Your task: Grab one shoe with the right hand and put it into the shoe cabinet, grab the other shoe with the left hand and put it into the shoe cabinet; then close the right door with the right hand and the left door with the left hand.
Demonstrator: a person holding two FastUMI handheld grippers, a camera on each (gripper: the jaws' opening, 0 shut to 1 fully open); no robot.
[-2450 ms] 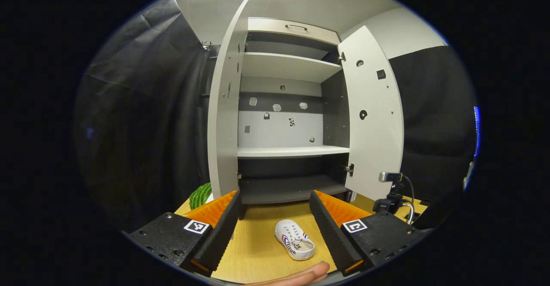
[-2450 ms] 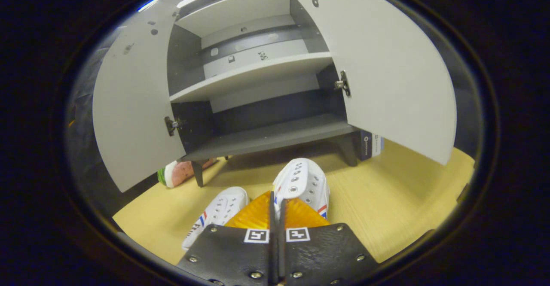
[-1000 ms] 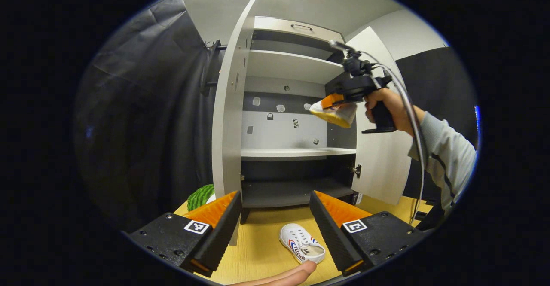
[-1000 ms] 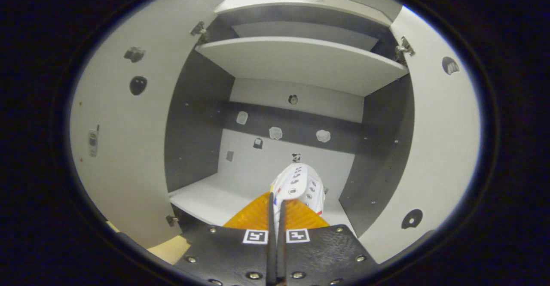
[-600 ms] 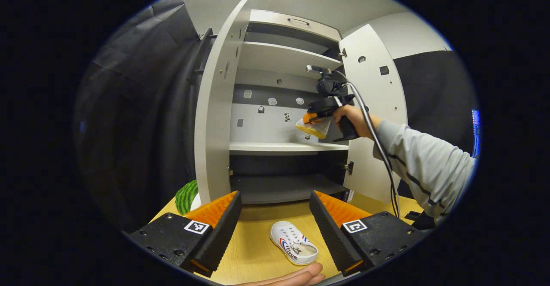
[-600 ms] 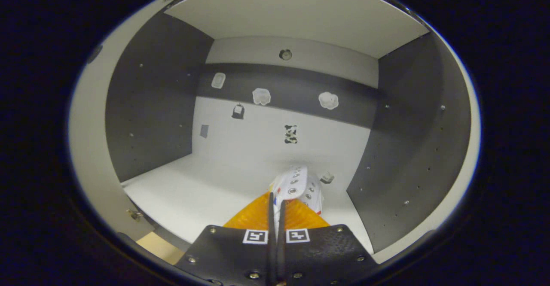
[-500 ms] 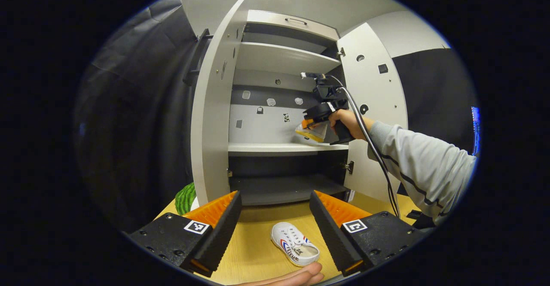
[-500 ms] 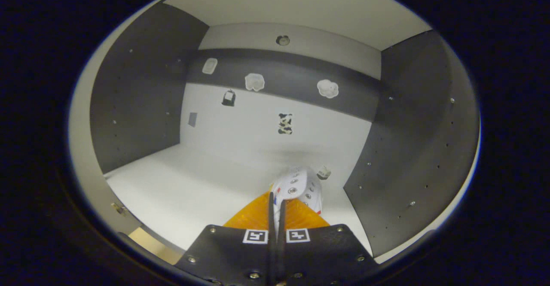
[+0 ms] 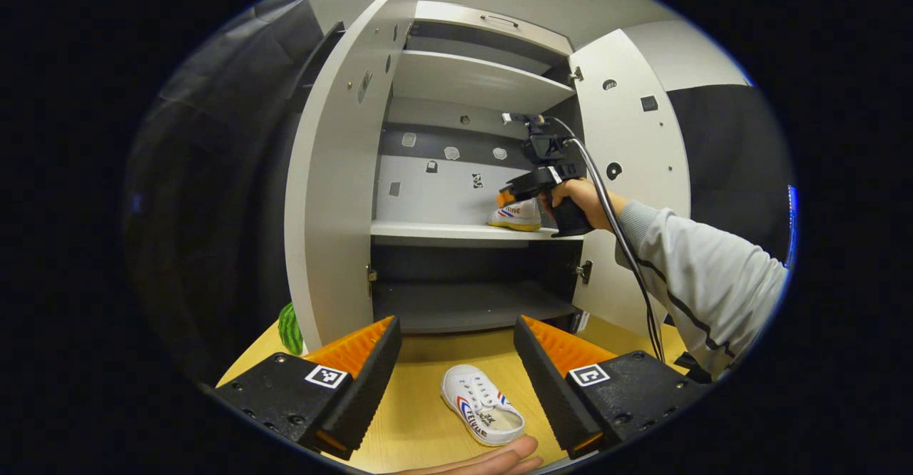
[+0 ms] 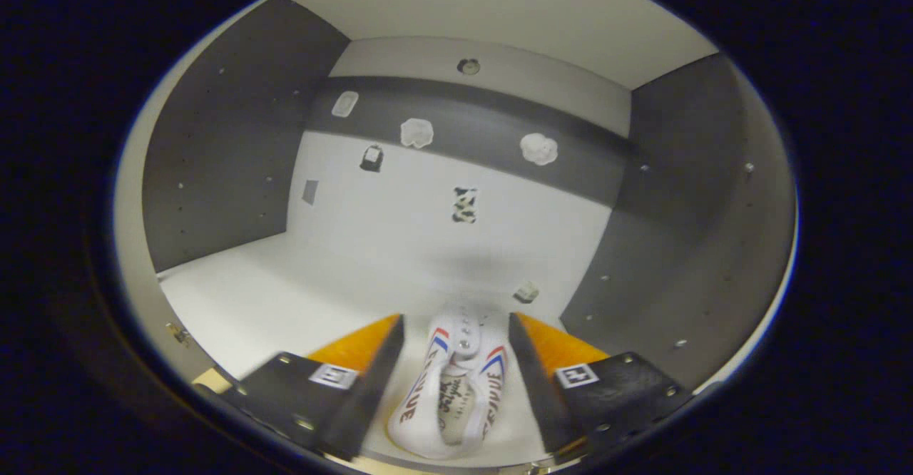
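One white shoe (image 10: 453,389) with red and blue stripes lies on the cabinet's white middle shelf (image 10: 285,304), between the spread fingers of my right gripper (image 10: 456,368), which stands open over it. In the left gripper view the same shoe (image 9: 515,215) rests on that shelf (image 9: 428,230) at its right end, with my right gripper (image 9: 508,197) just above it in a hand. The other white shoe (image 9: 481,414) lies on the wooden table (image 9: 421,404), between the fingers of my open left gripper (image 9: 456,382), untouched. Both cabinet doors, left (image 9: 335,175) and right (image 9: 631,175), stand open.
A green watermelon-like object (image 9: 289,327) sits on the table left of the cabinet. A grey sleeve (image 9: 706,282) and a cable reach in from the right. A fingertip (image 9: 492,461) shows at the bottom edge. The lower dark shelf (image 9: 463,304) holds nothing.
My right gripper lowered the shoe onto the middle shelf and opened, letting it go. The left gripper moved a little closer to the cabinet, staying open over the second shoe.
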